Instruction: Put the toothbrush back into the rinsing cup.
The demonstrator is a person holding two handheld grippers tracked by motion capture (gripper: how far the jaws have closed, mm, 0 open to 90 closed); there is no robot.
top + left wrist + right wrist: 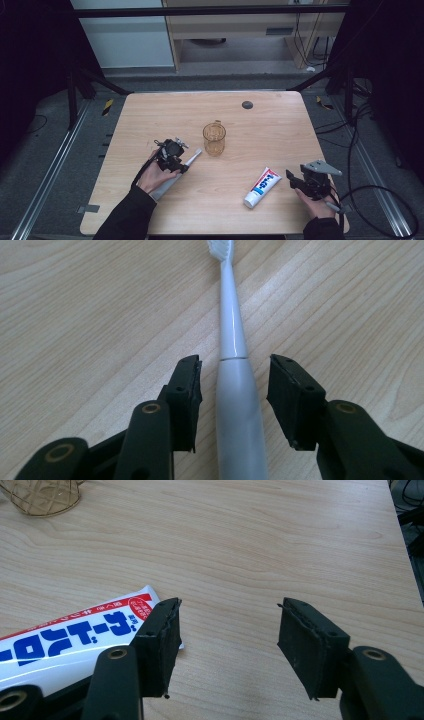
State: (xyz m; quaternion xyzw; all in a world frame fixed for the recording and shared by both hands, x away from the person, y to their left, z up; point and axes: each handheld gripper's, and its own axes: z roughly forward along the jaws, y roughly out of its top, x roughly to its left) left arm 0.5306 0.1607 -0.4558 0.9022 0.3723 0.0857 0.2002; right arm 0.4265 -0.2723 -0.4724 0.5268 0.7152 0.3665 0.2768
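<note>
A person sits at a wooden table (150,107) with a pair of black tongs in each hand. The left gripper (234,390) hangs low over a white toothbrush (235,385) that lies flat on the wood. The fat handle of the toothbrush runs right up the middle between the two jaws, and there is a small gap on each side, so the pads do not touch it yet. The thin neck and the bristles stick out past the tips, pointing away from the hand — toward a see-through yellow cup (214,138) that stands near the middle of the table. From above, the left gripper (172,155) sits on the near-left part of the table, with the toothbrush (192,158) slanting out from under it. The right gripper (227,640) waits on the near-right side with its jaws wide apart and nothing between them. A white tube of toothpaste (60,642) with red and blue letters lies flat just beside its left jaw — next to it, not inside the gap. From above, the tube (262,187) lies between the two hands, closer to the right gripper (295,182).
</note>
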